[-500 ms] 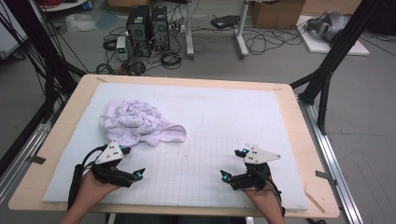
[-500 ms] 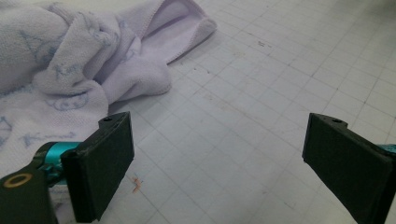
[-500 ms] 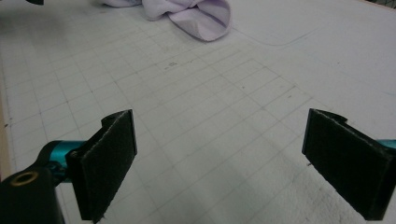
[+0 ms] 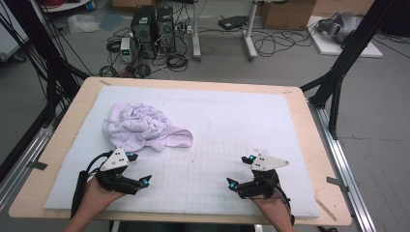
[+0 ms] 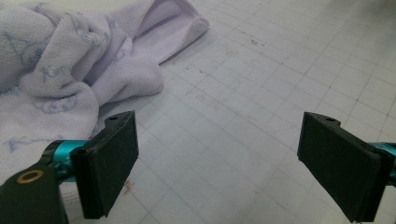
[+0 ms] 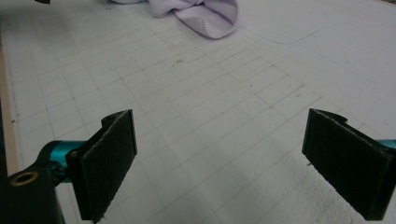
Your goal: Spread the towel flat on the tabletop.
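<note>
My left gripper (image 4: 139,169) hangs wide open and empty just near of the crumpled pale lilac terry towel (image 4: 142,127), which lies on the far left of the white gridded mat (image 4: 232,125). My right gripper (image 4: 240,171), equally spread and empty, sits well apart. I might pinch several bunched layers at once. The towel's corners are buried in folds.

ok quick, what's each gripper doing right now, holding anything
left gripper: open, holding nothing, close beside the crumpled towel.
right gripper: open, holding nothing, over the bare gridded mat.
</note>
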`<state>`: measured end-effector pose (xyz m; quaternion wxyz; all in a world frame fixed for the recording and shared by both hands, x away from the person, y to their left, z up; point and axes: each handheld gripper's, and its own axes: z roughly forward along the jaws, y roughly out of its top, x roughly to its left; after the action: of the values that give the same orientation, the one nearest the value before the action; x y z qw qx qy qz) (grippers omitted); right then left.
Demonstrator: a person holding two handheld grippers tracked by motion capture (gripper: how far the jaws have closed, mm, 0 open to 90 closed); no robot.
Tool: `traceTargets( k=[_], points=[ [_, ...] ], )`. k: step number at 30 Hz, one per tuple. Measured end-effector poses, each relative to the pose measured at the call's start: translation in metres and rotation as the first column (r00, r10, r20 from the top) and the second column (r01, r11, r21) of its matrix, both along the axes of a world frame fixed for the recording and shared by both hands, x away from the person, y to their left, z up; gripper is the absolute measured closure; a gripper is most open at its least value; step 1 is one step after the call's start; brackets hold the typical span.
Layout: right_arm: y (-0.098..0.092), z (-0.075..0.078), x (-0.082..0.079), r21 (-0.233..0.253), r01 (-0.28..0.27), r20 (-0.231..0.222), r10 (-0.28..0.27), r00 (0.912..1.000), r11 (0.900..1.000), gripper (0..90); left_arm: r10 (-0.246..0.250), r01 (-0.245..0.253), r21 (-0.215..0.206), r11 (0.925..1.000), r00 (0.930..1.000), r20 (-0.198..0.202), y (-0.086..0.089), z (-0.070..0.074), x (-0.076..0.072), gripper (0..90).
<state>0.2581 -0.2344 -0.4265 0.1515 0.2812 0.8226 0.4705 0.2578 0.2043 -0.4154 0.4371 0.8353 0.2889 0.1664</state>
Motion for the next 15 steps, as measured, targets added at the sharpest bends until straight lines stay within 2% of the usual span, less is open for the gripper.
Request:
traceTargets(
  k=[3,8,10,12,14,15],
  points=[
    [0.001,-0.001,0.0,-0.001,-0.002,-0.002,0.002,1.0,1.0,9.2,0.005,-0.005,-0.005,1.0,1.0,0.007,0.002,0.003,0.0,15.7],
    [0.003,0.0,0.002,0.043,-0.007,-0.024,0.008,0.9997,0.999,9.2,0.036,-0.035,-0.034,0.9988,0.9987,0.036,0.009,0.012,0.004,26.0],
    [0.003,0.0,0.002,0.046,-0.001,-0.022,0.002,0.9998,0.999,9.2,0.068,-0.066,-0.048,0.9967,0.9967,0.043,0.016,0.02,0.011,29.7],
    [0.002,0.0,0.002,0.049,0.004,-0.018,-0.003,0.9998,0.999,9.2,0.079,-0.077,-0.052,0.9957,0.9958,0.045,0.019,0.023,0.014,32.8],
    [0.0,0.0,0.002,0.051,0.007,-0.021,-0.006,0.9998,0.999,9.2,0.109,-0.107,-0.04,0.9935,0.9923,0.059,0.028,0.032,0.023,35.1],
    [-0.001,0.0,0.002,0.053,0.012,-0.02,-0.011,0.9997,0.999,9.2,0.109,-0.107,-0.04,0.9935,0.9923,0.059,0.028,0.032,0.023,36.3]
  ],
)
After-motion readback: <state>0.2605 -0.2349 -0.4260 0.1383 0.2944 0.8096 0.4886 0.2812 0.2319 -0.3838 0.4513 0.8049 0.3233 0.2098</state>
